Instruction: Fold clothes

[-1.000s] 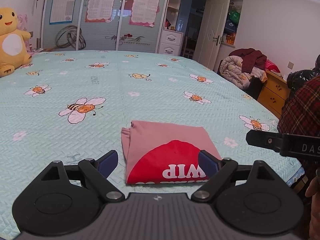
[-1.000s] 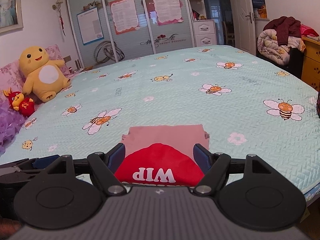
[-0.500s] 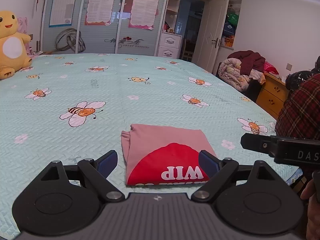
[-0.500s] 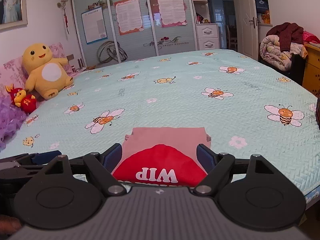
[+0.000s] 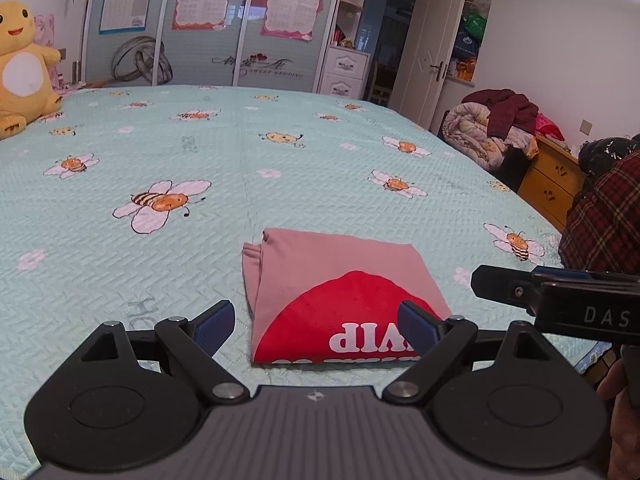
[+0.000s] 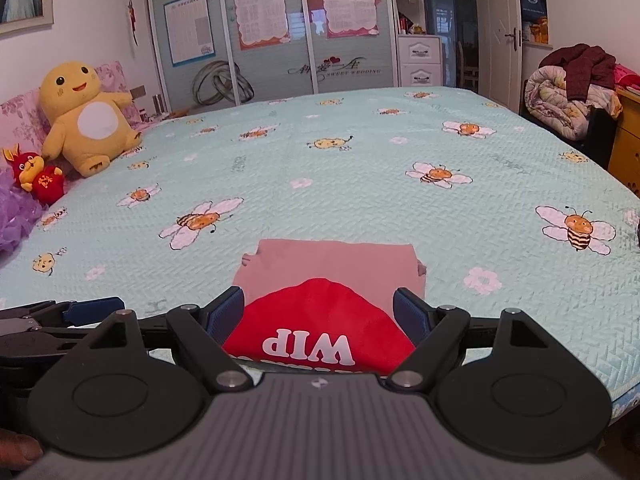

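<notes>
A pink shirt with a red patch and white letters lies folded into a compact rectangle point(image 5: 340, 292) near the bed's front edge, seen again in the right wrist view point(image 6: 332, 280). My left gripper point(image 5: 320, 326) hovers above its near edge, open, holding nothing. My right gripper point(image 6: 319, 312) is likewise open and empty over the shirt's near edge. The right gripper's black body shows at the right of the left wrist view point(image 5: 560, 296). The left gripper's blue-tipped fingers point(image 6: 92, 306) show at the lower left of the right wrist view.
The mint bedspread point(image 5: 200, 168) with bee prints stretches far back. A yellow plush toy point(image 6: 86, 116) and a red one point(image 6: 38, 174) sit at the head end. Piled bedding point(image 5: 492, 128) and a wooden dresser point(image 5: 552, 184) stand right. A plaid sleeve point(image 5: 604, 216) is beside me.
Both grippers have drawn slightly back and up from the folded shirt, which lies unchanged. The jaws stay open throughout.
</notes>
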A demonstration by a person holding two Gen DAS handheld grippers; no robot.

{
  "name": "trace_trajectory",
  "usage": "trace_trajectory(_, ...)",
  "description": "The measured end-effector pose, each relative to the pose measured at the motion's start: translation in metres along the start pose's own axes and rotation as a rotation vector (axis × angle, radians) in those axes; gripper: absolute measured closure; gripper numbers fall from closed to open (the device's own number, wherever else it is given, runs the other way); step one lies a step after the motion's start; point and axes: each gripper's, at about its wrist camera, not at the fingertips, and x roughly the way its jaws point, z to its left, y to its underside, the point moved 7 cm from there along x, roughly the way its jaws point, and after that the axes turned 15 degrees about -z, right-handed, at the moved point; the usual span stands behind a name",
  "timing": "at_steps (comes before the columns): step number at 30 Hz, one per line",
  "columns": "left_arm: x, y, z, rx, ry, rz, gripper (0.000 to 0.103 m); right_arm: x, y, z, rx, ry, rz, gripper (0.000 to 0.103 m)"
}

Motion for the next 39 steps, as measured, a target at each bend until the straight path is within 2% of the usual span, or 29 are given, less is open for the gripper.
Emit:
trace_trajectory(24,0.029,0.026,0.006,-0.012,-0.014,0.081,0.011,0.03,0.024,-0.01,0.0,0.025,0.08,0.022)
trace_trajectory(39,0.025,0.022,0.0,0.023,-0.01,0.084,0.011,0.021,0.03,-0.014,-0.041,0.04,0.057,0.022)
